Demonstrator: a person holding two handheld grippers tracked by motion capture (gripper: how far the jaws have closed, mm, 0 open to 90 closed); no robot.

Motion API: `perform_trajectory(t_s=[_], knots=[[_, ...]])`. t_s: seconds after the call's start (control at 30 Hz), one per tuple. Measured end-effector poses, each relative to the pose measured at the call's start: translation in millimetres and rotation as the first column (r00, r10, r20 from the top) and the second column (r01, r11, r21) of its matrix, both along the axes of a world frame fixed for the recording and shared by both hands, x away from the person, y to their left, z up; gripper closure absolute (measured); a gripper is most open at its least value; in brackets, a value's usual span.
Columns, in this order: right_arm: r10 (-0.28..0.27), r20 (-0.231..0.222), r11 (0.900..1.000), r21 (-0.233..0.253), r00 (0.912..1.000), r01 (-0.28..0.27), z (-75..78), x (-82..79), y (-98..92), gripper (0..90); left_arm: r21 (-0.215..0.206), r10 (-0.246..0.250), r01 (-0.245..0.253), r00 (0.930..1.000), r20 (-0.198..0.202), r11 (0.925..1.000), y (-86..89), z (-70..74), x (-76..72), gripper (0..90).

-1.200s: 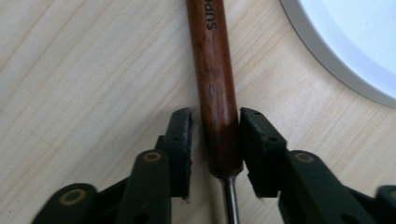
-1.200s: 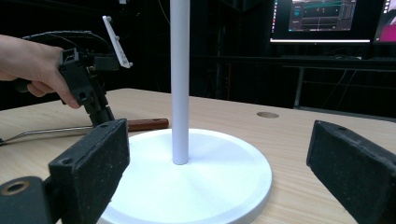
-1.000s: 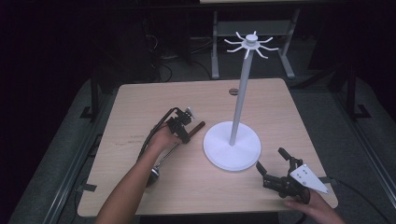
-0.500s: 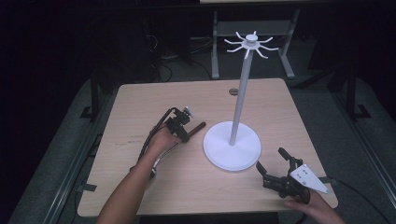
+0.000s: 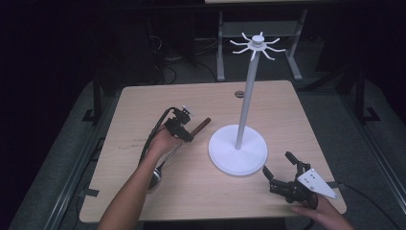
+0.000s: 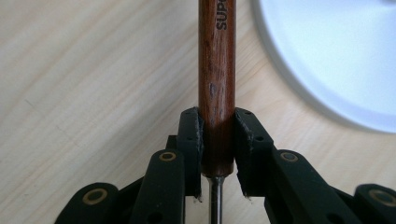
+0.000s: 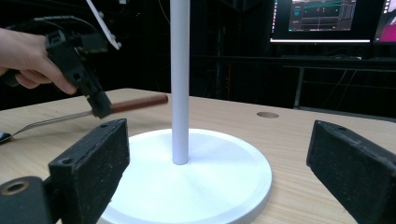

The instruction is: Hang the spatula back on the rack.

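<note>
Wooden table [image 5: 143, 105], seen from high up: left gripper [image 5: 181, 128] left of middle, clamped on a ladle [image 5: 165, 155] beside the white stand [image 5: 239, 152]; right gripper [image 5: 283, 173] lower right, jaws apart. Left gripper view: brown handle [image 6: 216, 70] pinched near its end. Might tip or slip. Right gripper view: wide apart, holding nothing.

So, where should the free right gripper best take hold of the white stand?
Probably the pole, low, just above the base. The pole is thin and upright, so the open right gripper, already level facing it, could close from the sides. The base is too wide and flat.
</note>
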State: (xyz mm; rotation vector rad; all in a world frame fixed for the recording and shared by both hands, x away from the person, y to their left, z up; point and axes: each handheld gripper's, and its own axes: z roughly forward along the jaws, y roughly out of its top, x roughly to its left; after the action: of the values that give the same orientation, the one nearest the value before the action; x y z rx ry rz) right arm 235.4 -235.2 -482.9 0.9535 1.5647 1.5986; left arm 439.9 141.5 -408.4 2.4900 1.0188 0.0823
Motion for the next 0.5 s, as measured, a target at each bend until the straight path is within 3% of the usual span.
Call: perform_trajectory(t_s=[0.27,0.37,0.5], knots=[[0.000,-0.003,1.000,0.002,1.0000,0.000,0.0,-0.1,0.2,5.5,-0.101,-0.016,0.022,0.9977,0.066,0.9946,12.1,22.9,-11.9,73.3],[0.001,0.002,1.000,-0.001,1.0000,-0.001,-0.1,0.2,-0.1,5.5,-0.173,0.008,0.010,0.9945,0.104,0.9849,16.0,27.6,-18.1,73.4],[0.001,0.000,1.000,0.000,1.0000,-0.001,0.0,0.0,0.0,5.5,-0.218,0.015,0.017,0.9893,0.145,0.9758,23.4,33.9,-24.7,73.4]])
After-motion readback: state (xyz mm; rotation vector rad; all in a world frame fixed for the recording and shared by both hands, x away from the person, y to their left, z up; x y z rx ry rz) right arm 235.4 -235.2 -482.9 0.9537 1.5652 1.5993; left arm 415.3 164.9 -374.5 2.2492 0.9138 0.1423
